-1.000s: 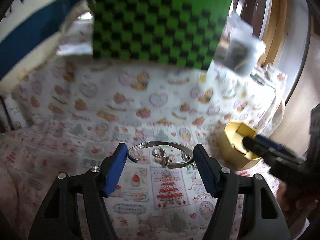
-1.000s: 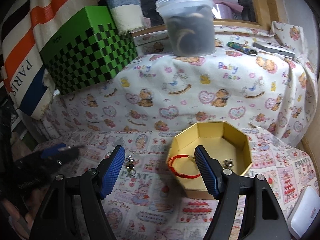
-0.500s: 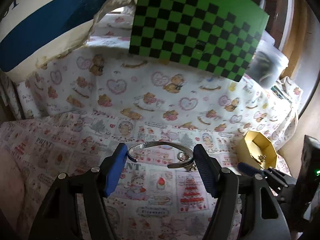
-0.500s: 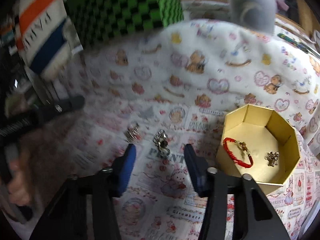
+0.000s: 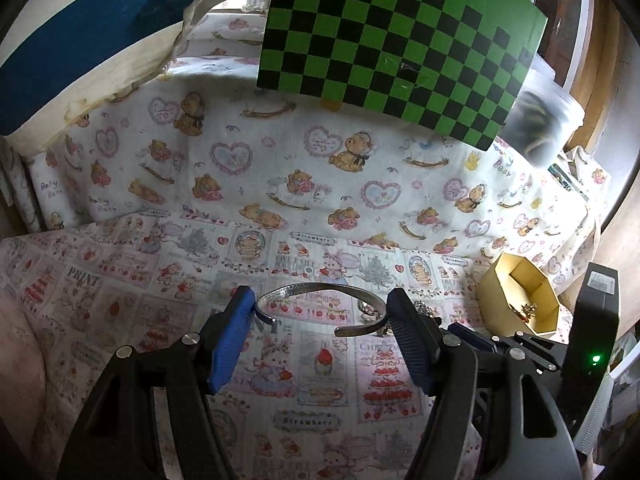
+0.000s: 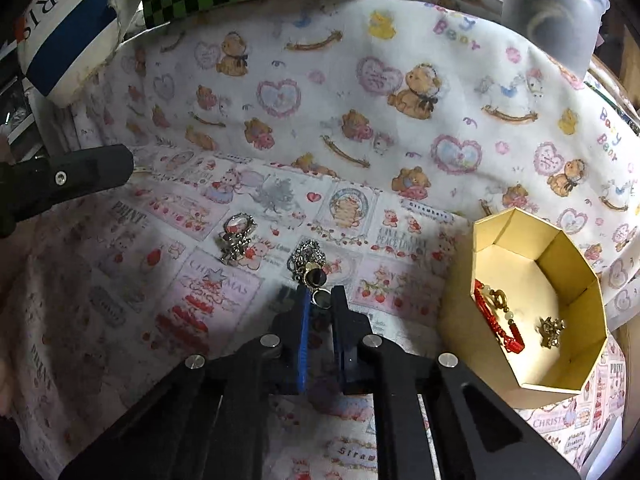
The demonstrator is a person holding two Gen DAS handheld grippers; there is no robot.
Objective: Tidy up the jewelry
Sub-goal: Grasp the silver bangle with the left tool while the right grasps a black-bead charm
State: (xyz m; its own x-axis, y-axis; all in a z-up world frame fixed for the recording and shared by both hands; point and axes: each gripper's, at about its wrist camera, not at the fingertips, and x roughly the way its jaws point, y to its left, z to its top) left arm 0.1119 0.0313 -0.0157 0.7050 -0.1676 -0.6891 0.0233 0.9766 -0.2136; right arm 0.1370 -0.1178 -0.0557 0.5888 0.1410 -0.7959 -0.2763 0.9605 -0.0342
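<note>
A silver open-cuff metal bangle (image 5: 320,300) is held across the blue-padded fingers of the left gripper (image 5: 320,324), each end of the cuff pressed against one pad, so the span is set wide to match the bangle's width; it is carried clear of the cloth, prob. for transfer to the box. The right gripper (image 6: 318,300) is seen nearly closed, jaws pinched on a small dark-stoned charm trinket w/ gold rim (image 6: 314,280), whose sparkly silver part trails ahead onto the printed cotton tablecloth (image 6: 240,360); whether it is already lifted can't be told. A second silver oval-framed trinket (image 6: 237,236) is left lying on the cloth, well apart to the left of the pinched one. The yellow octagonal cardboard box (image 6: 500,384) is placed to the right, near the right gripper, open-topped for easy drop-in; a red beaded cord bracelet (image 6: 496,324) and a small gold charm (image 6: 551,330) are already inside, apart from each other. Legible text: "PARIS" on the striped cloth bag (image 6: 68,28) at back left, "Baby Bear" on the bear-print sheet (image 6: 400,100), "PRINT", "CHRISTMAS", "Strawberry" on the tablecloth. A green-and-black chequered box (image 5: 400,28) and a clear plastic lidded tub (image 5: 544,120) are stood behind, unused.
</note>
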